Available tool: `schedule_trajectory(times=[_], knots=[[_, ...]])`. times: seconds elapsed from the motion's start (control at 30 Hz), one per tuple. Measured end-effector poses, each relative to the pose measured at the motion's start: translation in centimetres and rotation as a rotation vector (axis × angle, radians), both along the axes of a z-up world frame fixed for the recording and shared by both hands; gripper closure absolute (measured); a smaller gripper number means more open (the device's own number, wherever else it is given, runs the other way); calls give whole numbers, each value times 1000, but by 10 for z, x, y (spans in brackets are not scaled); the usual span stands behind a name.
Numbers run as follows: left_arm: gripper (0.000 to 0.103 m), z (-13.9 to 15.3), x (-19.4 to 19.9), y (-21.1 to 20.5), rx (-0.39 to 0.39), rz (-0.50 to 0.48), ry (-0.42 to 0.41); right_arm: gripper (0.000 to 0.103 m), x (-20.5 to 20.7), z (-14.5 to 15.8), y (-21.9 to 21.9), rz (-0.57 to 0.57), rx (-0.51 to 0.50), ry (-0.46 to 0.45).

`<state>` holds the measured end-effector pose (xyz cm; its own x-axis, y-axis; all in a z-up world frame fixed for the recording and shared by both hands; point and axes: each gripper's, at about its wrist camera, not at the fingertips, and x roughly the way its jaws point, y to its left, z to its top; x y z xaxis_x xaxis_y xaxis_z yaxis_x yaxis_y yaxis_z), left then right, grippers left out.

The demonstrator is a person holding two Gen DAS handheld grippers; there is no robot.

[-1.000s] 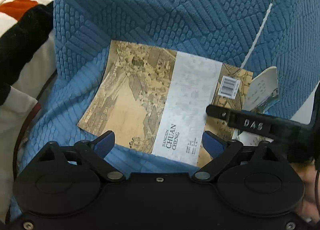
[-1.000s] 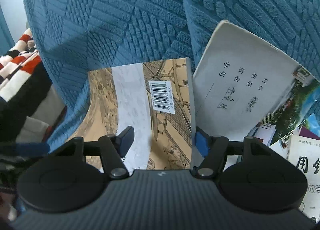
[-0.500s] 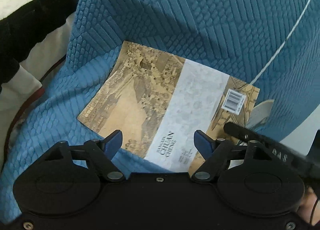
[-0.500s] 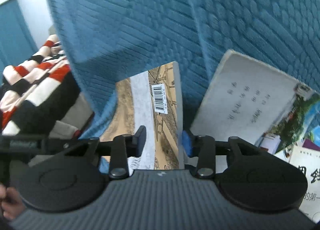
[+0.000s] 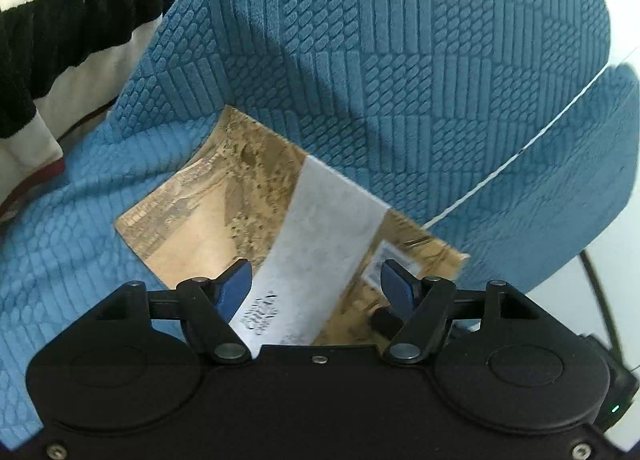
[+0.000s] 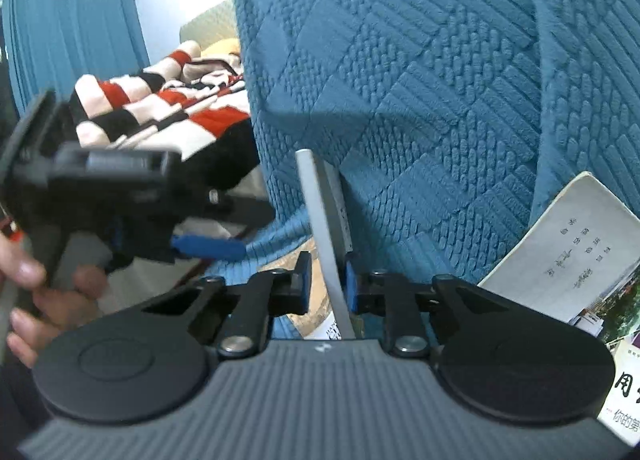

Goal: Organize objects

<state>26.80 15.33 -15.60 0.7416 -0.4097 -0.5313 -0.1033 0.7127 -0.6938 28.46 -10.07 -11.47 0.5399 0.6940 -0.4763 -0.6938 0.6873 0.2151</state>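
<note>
Books number at least three: one tan-and-grey book [image 5: 320, 220] tilted on the blue textured cushion [image 5: 400, 60], plus a white booklet [image 6: 568, 244] and another [image 6: 624, 400] at right, seen only from the right wrist. Right gripper [image 6: 327, 284], jaws just closing, pinches the tan book's edge. Left gripper [image 5: 316, 286] has been narrowing, jaws spread astride the cover. One striped blanket [image 5: 72, 20] lies far left.

1. The right gripper [image 6: 327, 287] had just been closing; its blue pads clamped the book [image 6: 325, 228] edge-on.
2. The left gripper [image 5: 316, 286] had just been closing, its jaws apart above the book's cover, not pressing it.
3. A hand [image 6: 28, 292] gripped the left gripper's handle, left of the book.
</note>
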Motion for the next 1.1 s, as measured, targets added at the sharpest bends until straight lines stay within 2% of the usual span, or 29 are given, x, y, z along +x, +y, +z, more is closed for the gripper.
schedule_trajectory(times=[0.2, 0.5, 0.6, 0.67, 0.77, 0.8, 0.9, 1.07, 1.1], knots=[[33, 7, -10, 14, -108, 6, -65, 87, -21, 5, 22, 43, -51, -88], [28, 6, -26, 31, -257, 11, -95, 87, -50, 5, 37, 75, -122, -156], [29, 5, -28, 27, -251, -6, -76, 86, -56, 4, 41, 83, -140, -169], [35, 6, -30, 22, -242, -13, -62, 86, -59, 3, 52, 101, -166, -190], [39, 8, -32, 10, -213, -43, -29, 86, -73, 0, 60, 156, -224, -261], [39, 10, -34, 5, -173, -45, -12, 86, -77, -1, 62, 176, -239, -278], [53, 11, -37, -3, -46, -29, 44, 85, -86, -4, 66, 210, -273, -302], [81, 0, -41, 6, -81, 12, 113, 83, -97, -4, 72, 234, -292, -320], [83, -2, -42, 7, -81, 18, 128, 82, -98, -5, 73, 232, -303, -322]])
